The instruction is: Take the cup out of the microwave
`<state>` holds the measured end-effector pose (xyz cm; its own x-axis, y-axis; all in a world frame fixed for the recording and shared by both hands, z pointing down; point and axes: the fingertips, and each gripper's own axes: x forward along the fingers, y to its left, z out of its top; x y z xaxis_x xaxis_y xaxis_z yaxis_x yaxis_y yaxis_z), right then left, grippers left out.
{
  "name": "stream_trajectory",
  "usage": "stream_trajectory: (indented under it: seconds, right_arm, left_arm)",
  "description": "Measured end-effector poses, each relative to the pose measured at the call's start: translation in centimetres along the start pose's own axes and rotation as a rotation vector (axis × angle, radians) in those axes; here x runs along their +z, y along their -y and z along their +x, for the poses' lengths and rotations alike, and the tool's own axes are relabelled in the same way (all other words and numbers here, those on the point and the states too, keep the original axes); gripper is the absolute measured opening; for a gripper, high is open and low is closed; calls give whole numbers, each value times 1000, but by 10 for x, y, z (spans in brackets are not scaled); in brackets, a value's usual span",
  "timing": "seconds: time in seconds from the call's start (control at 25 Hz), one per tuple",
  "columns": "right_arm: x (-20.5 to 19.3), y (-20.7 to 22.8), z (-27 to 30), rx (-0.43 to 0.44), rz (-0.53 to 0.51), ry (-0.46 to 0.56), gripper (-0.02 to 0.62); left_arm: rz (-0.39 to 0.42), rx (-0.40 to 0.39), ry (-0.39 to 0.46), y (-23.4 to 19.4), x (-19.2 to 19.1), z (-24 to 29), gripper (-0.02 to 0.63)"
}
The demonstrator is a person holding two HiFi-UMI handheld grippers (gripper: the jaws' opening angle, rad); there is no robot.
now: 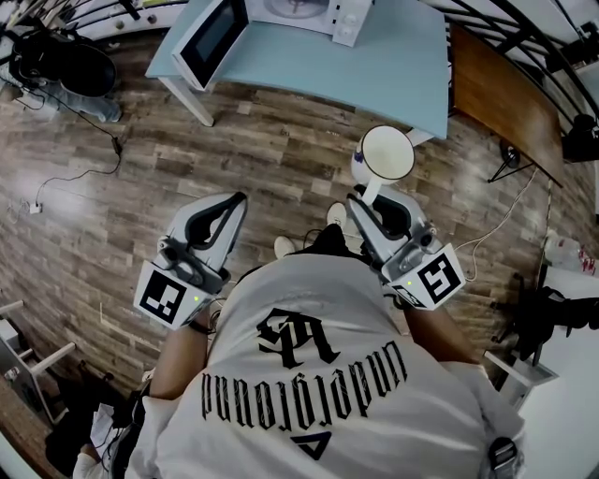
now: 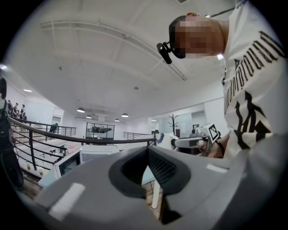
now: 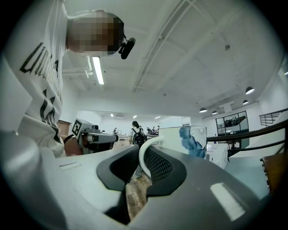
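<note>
A white cup (image 1: 387, 152) with a blue print (image 3: 191, 140) hangs over the wooden floor. My right gripper (image 1: 360, 201) is shut on its handle (image 3: 143, 157), and the cup's mouth faces up towards the head camera. To the left, level with it, my left gripper (image 1: 239, 198) is shut with nothing between its jaws (image 2: 146, 153). Ahead, the white microwave (image 1: 314, 14) stands on a light blue table (image 1: 384, 79) with its door (image 1: 213, 39) swung open. Both grippers are well short of the table, close to the person's body.
A brown wooden table (image 1: 501, 98) adjoins the blue one on the right. A dark bag (image 1: 65, 65) and cables (image 1: 75, 173) lie on the floor at the left. White furniture (image 1: 571, 374) stands at the lower right. A railing (image 2: 67, 134) runs behind the tables.
</note>
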<state>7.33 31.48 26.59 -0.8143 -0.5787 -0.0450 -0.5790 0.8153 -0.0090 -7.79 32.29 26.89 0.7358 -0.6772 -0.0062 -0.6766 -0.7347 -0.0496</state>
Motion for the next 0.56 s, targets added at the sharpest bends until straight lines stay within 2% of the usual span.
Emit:
stream_trajectory:
  seconds: [0.2,0.36,0.56]
  right_arm:
    - [1,13,-1,3,-2,0,54]
    - [1,25,-5,3,2,-3,54]
    - [2,42,-6,9,1,-4,54]
  left_arm:
    - [-10,2,-1,0,-1,13,51]
    - [-69,7,-24,4,1,28,50]
    - [-66,2,-19,3,3,48,51]
